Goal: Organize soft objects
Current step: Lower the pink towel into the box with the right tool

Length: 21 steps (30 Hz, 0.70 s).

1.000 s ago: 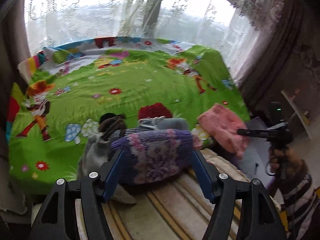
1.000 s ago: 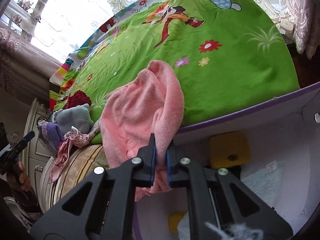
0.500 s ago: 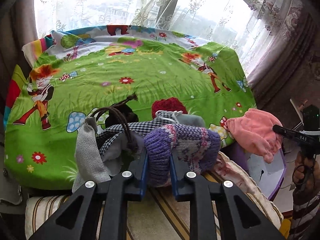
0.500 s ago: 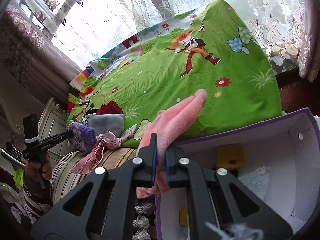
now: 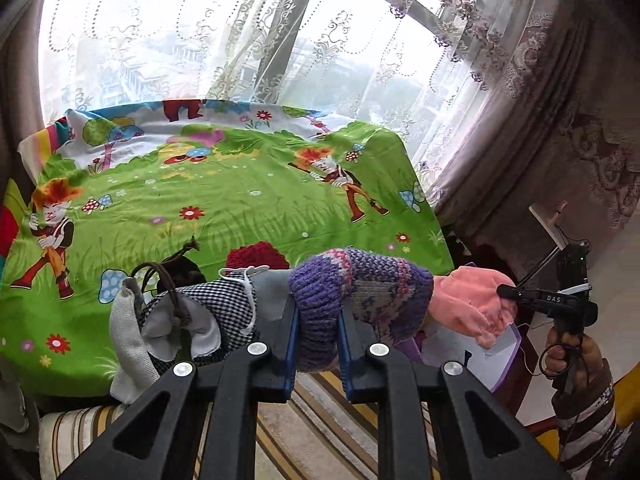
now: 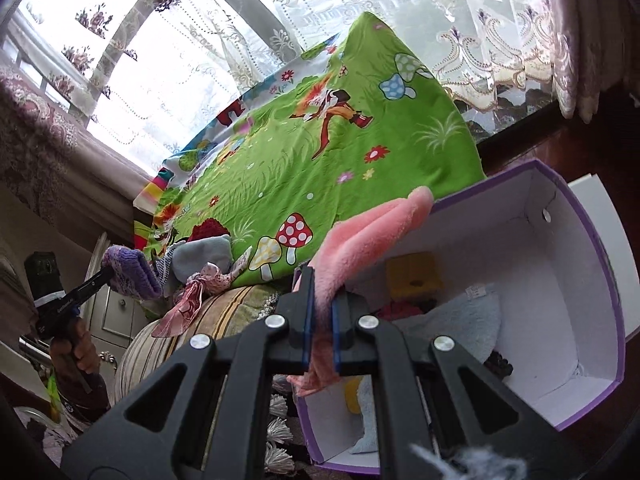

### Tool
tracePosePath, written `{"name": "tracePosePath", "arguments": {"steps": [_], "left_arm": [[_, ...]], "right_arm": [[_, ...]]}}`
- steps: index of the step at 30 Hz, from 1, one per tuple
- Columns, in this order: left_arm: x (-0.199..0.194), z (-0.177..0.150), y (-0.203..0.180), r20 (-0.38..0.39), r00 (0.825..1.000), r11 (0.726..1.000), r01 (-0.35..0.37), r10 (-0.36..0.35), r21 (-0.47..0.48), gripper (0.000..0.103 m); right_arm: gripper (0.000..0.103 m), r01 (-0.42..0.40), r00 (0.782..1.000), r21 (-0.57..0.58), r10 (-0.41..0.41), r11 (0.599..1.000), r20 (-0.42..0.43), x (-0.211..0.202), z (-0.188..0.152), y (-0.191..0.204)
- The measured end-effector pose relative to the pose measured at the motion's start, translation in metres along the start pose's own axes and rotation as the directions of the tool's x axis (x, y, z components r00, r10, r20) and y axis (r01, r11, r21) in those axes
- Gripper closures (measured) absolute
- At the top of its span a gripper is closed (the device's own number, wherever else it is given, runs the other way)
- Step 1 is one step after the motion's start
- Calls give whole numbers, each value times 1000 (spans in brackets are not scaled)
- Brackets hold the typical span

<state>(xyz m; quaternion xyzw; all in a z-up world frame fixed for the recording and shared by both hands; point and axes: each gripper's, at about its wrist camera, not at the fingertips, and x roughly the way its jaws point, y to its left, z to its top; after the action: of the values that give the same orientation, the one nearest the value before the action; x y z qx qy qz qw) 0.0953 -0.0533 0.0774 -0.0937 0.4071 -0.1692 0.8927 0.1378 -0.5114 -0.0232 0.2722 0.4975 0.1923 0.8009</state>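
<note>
A lace curtain (image 5: 248,40) hangs over a bright window, and in front of it lies a bed under a green cartoon sheet (image 5: 224,200) printed with mushrooms, flowers and figures. Along the near edge of the sheet sits a small heap of soft things: a checked cloth (image 5: 212,304), a grey drawstring bag (image 5: 160,320), a red knitted piece (image 5: 256,254) behind them, and a patterned pink scarf (image 6: 196,292) trailing onto a striped cushion (image 6: 176,332).

The left gripper (image 5: 316,340) has its jaws squeezed tight on a purple knitted hat (image 5: 360,288), which is bunched between the blue pads and held above the striped cushion, just in front of the heap. Whether the hat brushes the checked cloth beside it is hard to judge from this angle.

The right gripper (image 6: 320,328) is clamped on a pink fleece cloth (image 6: 368,232). One end of the cloth sticks up and forward past the fingertips, over the rim of a purple-edged white box (image 6: 592,264); the other end droops below the jaws. The box stands open beside the bed, and inside it lie a yellow block (image 6: 416,276), a pale blue fluffy cloth (image 6: 460,320) and some darker items that are partly hidden.
</note>
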Motion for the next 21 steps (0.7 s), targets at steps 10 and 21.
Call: {"name": "tracePosePath", "arguments": {"steps": [10,21], "left_arm": [[3,-4,-25,-11,998,998,57,-56,32,85],[7,-7,-43,-25,995,994,100,-99,50,85]], "right_arm": [[93,25,986,271,20,962,-163,35,-68,-65],[93,176,953,227,-109,958,-282,41,-97,-78]]}}
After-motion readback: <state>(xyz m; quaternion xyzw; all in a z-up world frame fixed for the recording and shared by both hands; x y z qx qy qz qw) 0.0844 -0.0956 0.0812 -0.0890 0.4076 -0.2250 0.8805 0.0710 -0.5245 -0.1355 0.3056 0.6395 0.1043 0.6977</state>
